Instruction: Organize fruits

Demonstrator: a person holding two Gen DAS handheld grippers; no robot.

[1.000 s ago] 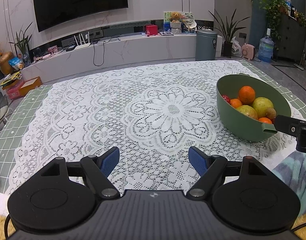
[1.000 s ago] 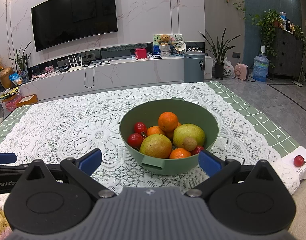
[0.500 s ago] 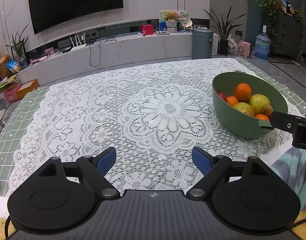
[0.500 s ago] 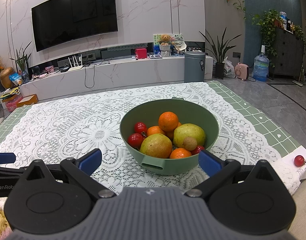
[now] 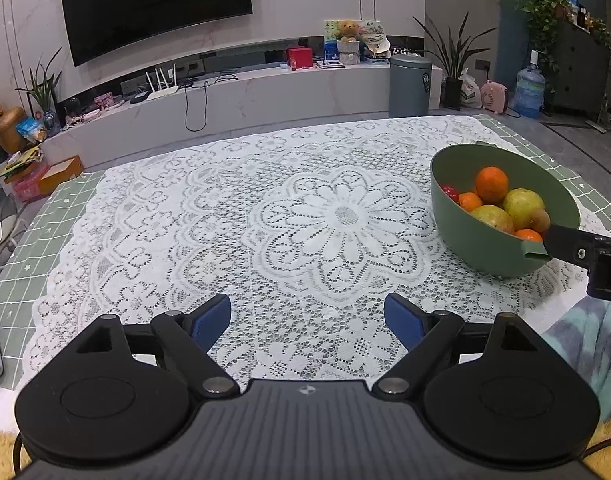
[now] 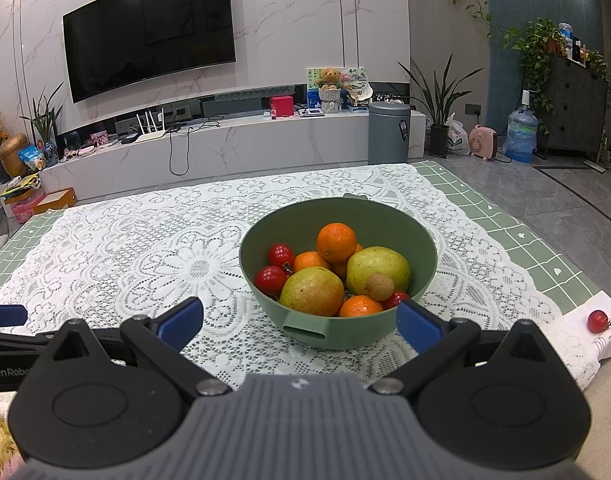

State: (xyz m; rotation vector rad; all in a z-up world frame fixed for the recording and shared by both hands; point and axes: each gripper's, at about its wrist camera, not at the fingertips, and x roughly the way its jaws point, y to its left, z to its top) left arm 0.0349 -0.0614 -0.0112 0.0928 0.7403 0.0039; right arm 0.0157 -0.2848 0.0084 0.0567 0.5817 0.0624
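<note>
A green bowl (image 6: 421,240) stands on the lace-covered table and holds oranges (image 6: 336,241), two yellow-green pears (image 6: 312,291), red tomatoes (image 6: 270,280) and a small brown fruit (image 6: 379,287). The bowl also shows at the right in the left wrist view (image 5: 465,236). My right gripper (image 6: 299,322) is open and empty, just in front of the bowl's near rim. My left gripper (image 5: 307,317) is open and empty over bare lace, left of the bowl. One red tomato (image 6: 597,321) lies on white paper at the table's right edge.
The white lace cloth (image 5: 233,216) covers a green checked table. The right gripper's finger (image 5: 573,246) shows at the left wrist view's right edge, near the bowl. A TV wall, low marble shelf and a grey bin (image 6: 388,132) stand beyond the table.
The left gripper has drawn back and risen slightly, so the table and bowl look a little farther away. The right gripper has barely moved. Both jaws stay open.
</note>
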